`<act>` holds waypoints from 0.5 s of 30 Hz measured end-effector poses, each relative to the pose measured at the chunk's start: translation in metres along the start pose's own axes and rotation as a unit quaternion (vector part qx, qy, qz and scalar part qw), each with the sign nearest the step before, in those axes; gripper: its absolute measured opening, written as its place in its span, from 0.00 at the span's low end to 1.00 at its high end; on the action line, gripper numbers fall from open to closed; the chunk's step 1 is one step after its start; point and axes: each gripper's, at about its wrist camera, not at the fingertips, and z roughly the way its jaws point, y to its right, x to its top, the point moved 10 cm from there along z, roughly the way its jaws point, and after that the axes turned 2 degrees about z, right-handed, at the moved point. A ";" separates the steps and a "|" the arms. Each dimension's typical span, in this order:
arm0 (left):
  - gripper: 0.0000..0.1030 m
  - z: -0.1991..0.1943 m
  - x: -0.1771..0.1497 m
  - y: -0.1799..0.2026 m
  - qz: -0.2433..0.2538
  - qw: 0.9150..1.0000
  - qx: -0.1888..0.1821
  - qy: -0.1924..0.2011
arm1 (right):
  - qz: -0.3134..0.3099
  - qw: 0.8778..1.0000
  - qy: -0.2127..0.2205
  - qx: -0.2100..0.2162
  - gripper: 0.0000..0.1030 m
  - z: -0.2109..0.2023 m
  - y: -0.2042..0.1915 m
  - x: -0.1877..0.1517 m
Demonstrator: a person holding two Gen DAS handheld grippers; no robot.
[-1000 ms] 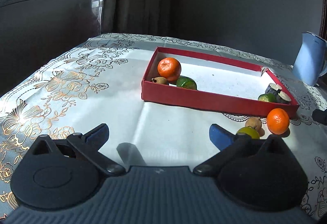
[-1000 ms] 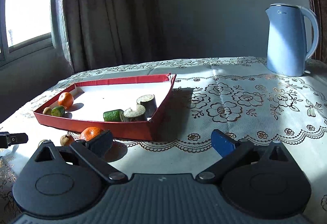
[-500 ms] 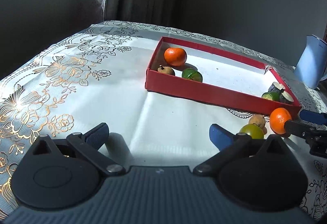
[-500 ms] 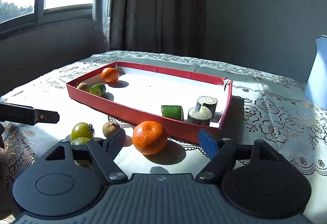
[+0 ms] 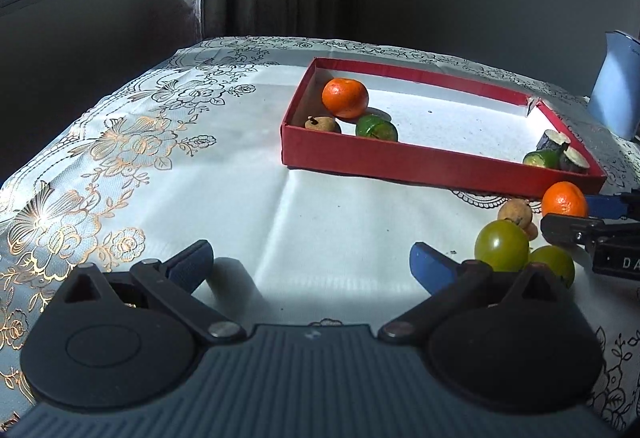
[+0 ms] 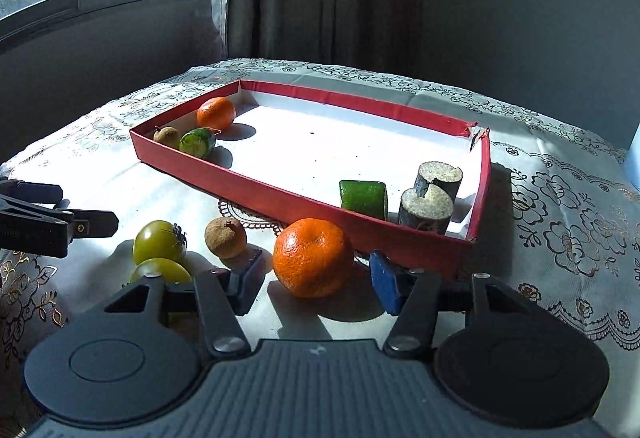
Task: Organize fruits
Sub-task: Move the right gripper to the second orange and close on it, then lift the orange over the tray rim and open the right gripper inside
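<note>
Right wrist view puts the right gripper (image 6: 316,284) low over the desk (image 6: 560,238) with its fingers spread apart, and the loose orange (image 6: 313,257) sits squarely between them, just ahead of the blue pads, not yet touched as far as I can tell. The orange is round, so no axis matters; the gap simply has to close on its widest part. Right behind it stands the near wall of the red tray (image 6: 280,194), so the lift should go up and over that wall. To the left of the orange lie a small brown fruit (image 6: 226,238) and two green tomatoes (image 6: 159,242), close together. The left gripper (image 5: 310,262) also stands open and holds nothing, aimed at bare cloth, with the tomatoes just off its right finger. The right gripper is clearly the nearer one for the orange. Inside the tray, another orange (image 6: 216,113) rests in the far left corner.
</note>
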 end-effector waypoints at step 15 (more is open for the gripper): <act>1.00 0.001 -0.001 0.000 0.005 1.000 0.004 -0.003 | 0.009 1.000 -0.012 0.004 0.40 0.010 -0.001 0.002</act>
